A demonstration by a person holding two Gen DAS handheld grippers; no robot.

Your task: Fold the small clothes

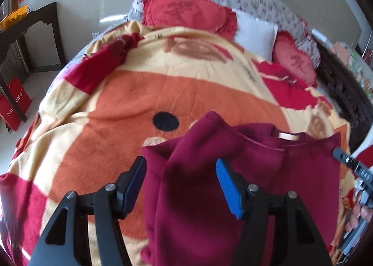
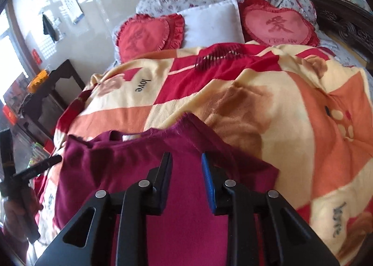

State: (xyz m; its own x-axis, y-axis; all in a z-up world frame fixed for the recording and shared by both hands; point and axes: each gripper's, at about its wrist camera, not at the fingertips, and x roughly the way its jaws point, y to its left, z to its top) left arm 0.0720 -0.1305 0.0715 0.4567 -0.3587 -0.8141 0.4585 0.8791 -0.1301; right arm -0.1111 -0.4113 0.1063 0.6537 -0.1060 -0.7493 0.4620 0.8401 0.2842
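A maroon knit garment (image 1: 244, 168) lies on the bed blanket, its neckline with a white label (image 1: 289, 135) facing away. One sleeve is folded across its left side. My left gripper (image 1: 180, 184) hangs open over that folded sleeve, holding nothing. In the right wrist view the same garment (image 2: 186, 207) lies under my right gripper (image 2: 186, 179), whose jaws stand apart with cloth visible between them but not pinched. The other gripper's black body shows at each view's edge (image 1: 354, 168) (image 2: 30, 172).
An orange, cream and red bear-print blanket (image 1: 130, 93) covers the bed. Red heart cushions (image 2: 275, 25) and a white pillow (image 2: 212, 23) lie at the head. A dark wooden side table (image 1: 35, 39) stands left of the bed, with red bags (image 1: 14, 105) on the floor.
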